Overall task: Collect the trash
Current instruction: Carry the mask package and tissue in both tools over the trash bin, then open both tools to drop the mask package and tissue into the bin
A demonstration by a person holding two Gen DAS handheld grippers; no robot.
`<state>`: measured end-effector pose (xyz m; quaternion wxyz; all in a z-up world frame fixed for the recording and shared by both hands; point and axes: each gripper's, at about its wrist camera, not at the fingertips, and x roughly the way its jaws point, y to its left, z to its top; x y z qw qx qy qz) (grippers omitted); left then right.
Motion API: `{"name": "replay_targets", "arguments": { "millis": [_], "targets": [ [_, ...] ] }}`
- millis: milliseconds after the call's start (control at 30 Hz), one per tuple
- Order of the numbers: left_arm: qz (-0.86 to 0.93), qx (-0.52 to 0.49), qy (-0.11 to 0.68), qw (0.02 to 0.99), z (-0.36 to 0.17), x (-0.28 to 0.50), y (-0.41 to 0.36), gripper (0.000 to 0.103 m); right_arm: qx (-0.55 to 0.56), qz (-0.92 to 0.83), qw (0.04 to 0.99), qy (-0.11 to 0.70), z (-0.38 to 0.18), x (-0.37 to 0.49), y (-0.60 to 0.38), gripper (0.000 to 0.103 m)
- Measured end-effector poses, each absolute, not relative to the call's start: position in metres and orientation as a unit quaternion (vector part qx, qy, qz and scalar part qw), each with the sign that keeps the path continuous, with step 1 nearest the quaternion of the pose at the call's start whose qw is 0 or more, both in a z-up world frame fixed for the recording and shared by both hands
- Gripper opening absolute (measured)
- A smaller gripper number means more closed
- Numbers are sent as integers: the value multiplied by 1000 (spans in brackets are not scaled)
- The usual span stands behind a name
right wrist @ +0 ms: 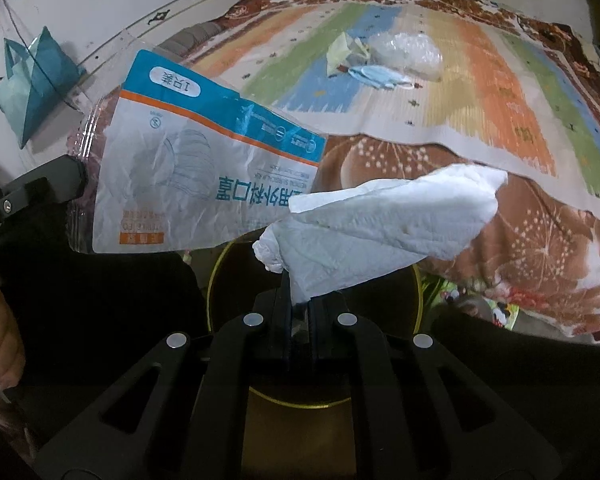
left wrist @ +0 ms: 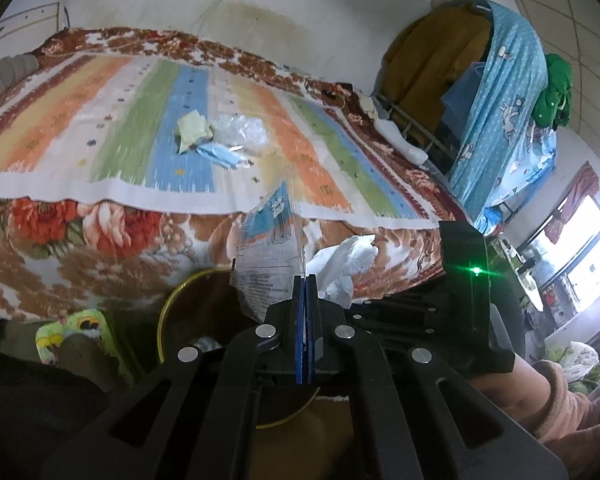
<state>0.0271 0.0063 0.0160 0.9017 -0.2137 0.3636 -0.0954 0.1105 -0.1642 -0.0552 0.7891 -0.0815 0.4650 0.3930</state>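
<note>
Trash in both grips, drop step in hand. Left wrist view: left gripper (left wrist: 306,280) clamped on one mask wrapper (left wrist: 268,256), hanging over yellow-rimmed bin (left wrist: 168,300) at 7 o'clock. Three pieces left on striped mat (left wrist: 100,120): yellow paper (left wrist: 192,130), blue mask (left wrist: 222,156), clear plastic (left wrist: 242,130), 11 o'clock. Right wrist view: right gripper (right wrist: 300,304) pinching one white tissue (right wrist: 380,228) above bin (right wrist: 418,300). Next, probably: lower, open both jaws over bin mouth.

Left gripper (left wrist: 306,280) angled downward over the bin (left wrist: 172,300), jaws clamped, right gripper (right wrist: 300,304) steeper, clamped, above the same bin
</note>
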Motion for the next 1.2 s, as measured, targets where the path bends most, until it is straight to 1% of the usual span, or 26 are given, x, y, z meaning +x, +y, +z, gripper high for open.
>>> {"name": "replay_targets", "arguments": {
  "millis": [300, 567, 767, 900, 1100, 1133, 1167, 1200],
  "targets": [
    [-60, -230, 429, 872, -15, 37, 4, 0, -107, 373, 780, 491, -77, 100, -155, 6],
    [-16, -234, 474, 849, -37, 52, 7, 0, -101, 365, 757, 532, -100, 107, -147, 6],
    [-2, -265, 502, 823, -56, 65, 13, 0, -78, 359, 737, 568, -117, 121, -141, 6],
    [9, -270, 515, 814, -65, 73, 12, 0, -68, 353, 729, 583, -126, 128, -139, 9],
    [27, -292, 524, 799, -75, 87, 21, 0, -53, 341, 717, 605, -139, 140, -137, 10],
    [32, -294, 526, 797, -77, 89, 24, 1, -50, 338, 717, 607, -140, 141, -136, 15],
    [39, -296, 528, 795, -78, 90, 26, 9, -49, 336, 718, 607, -141, 143, -135, 20],
    [48, -297, 529, 794, -79, 91, 28, 26, -47, 331, 723, 605, -141, 144, -136, 25]
  ]
}}
